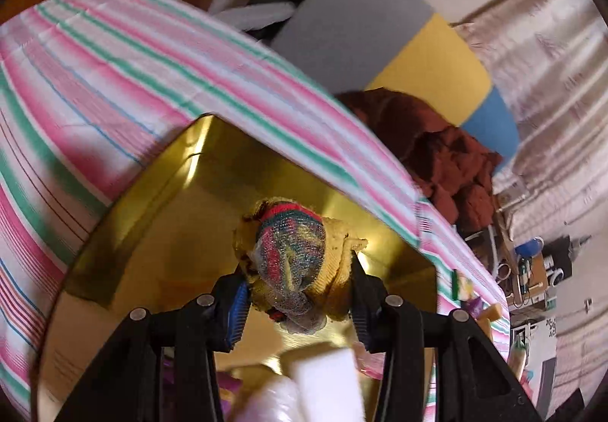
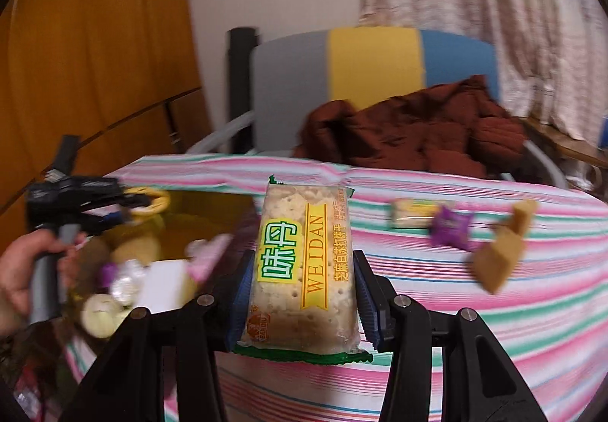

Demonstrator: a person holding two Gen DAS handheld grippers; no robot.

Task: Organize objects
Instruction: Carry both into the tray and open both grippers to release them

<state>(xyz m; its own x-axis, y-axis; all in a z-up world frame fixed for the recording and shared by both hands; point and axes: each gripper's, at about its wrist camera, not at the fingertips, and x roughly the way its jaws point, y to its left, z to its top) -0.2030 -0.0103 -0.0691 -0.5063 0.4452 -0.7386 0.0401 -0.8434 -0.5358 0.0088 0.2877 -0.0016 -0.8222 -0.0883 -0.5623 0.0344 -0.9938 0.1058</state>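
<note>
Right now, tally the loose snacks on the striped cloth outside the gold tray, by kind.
Cracker packet: 1
Purple wrapped candy: 1
Tan wrapped pieces: 1
Total: 3
The Weidan cracker pack in the right gripper isn't counted.

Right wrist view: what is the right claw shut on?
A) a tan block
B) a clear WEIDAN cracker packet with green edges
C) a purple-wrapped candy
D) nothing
B: the right claw pinches the clear WEIDAN cracker packet with green edges between its blue-padded fingers, above the striped tablecloth.

The right claw [image 2: 302, 292] grips a Weidan cracker packet [image 2: 302, 262] above the striped worktop [image 2: 475, 327], with loose sweets [image 2: 450, 228] lying beyond.
</note>
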